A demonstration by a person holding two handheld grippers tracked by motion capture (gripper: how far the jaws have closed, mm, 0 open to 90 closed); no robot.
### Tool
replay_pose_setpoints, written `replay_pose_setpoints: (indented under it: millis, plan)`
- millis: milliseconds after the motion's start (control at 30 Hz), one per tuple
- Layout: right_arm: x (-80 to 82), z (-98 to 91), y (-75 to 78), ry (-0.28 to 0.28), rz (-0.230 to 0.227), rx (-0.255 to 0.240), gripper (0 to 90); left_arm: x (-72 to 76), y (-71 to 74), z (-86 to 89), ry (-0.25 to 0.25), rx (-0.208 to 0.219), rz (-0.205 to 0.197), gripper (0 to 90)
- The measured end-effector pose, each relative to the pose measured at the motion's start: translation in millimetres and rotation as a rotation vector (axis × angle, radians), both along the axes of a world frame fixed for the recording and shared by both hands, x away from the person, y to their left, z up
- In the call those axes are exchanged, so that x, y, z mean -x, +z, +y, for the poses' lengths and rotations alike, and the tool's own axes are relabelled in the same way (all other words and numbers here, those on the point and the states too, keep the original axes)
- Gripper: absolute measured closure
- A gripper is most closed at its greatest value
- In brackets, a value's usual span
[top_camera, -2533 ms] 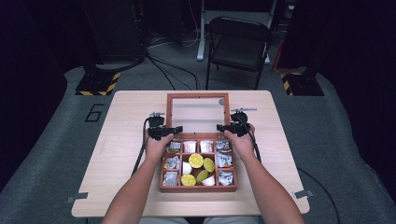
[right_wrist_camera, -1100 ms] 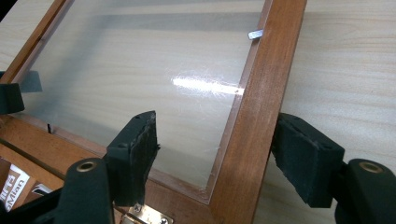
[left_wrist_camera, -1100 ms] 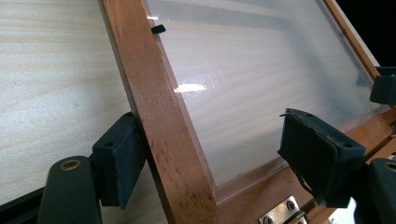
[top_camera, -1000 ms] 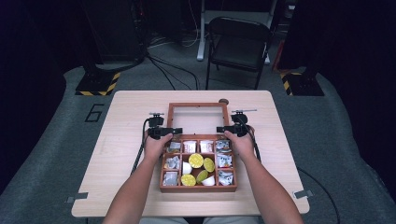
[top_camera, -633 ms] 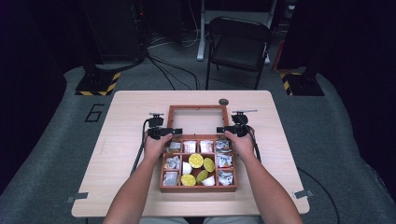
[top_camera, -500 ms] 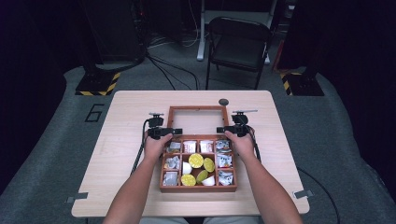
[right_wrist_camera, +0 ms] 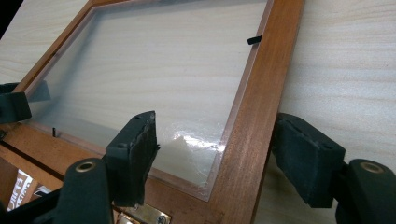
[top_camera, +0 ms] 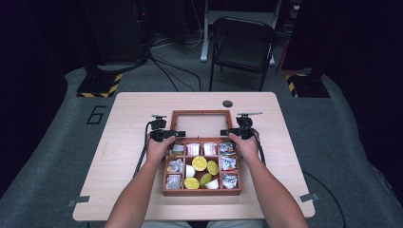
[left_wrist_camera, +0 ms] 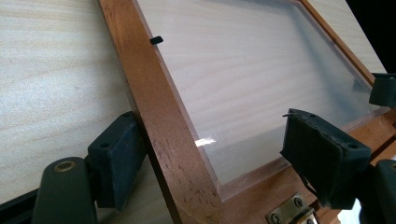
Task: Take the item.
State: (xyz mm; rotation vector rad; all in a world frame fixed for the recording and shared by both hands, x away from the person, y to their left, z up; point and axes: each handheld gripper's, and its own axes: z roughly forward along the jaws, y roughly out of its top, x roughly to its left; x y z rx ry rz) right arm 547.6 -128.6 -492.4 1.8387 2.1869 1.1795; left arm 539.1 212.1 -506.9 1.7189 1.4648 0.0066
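Observation:
A wooden compartment box [top_camera: 202, 192] stands on the table between my hands. Its lid [top_camera: 202, 113], a wooden frame with a clear pane, lies swung back behind it. My left gripper [top_camera: 177, 134] straddles the lid's left rail [left_wrist_camera: 163, 126]. Its jaws [left_wrist_camera: 215, 149] stand wide: one pad is beside the rail's outer edge, the other hangs well apart over the pane. My right gripper [top_camera: 227, 132] straddles the right rail [right_wrist_camera: 247, 126]. Its jaws [right_wrist_camera: 217, 154] are open too, one pad over the pane and one just outside the rail.
The box holds yellow round cups [top_camera: 199, 163], silver packets [top_camera: 175, 166] and white sachets [top_camera: 193, 148]. A brass hinge [left_wrist_camera: 292, 212] joins lid and box. A dark grommet [top_camera: 227, 103] sits in the table behind the lid. A folding chair [top_camera: 242, 42] stands beyond the table.
The lid has swung back from nearly upright to lying low behind the box. Both hands have kept their places at the lid's side rails.

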Motion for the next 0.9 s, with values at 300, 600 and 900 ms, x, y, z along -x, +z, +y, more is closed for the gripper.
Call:
replay_pose_setpoints:
  millis: [300, 600, 900]
  plan:
    - [0.6, 0.1, 0.3, -0.006, 0.01, -0.007, 31.0, -0.7, -1.0, 2.1, 0.002, 0.013, 0.0, 23.4]
    - [7.3, -9.8, 9.6, -0.029, -0.042, 0.013, 33.9, 0.5, 1.0, 3.8, 0.008, -0.003, -0.006, 25.4]
    - [25.9, -16.4, 30.1, -0.017, -0.136, 0.029, 34.1, 4.6, 8.2, 11.9, 0.028, -0.014, -0.023, 27.5]
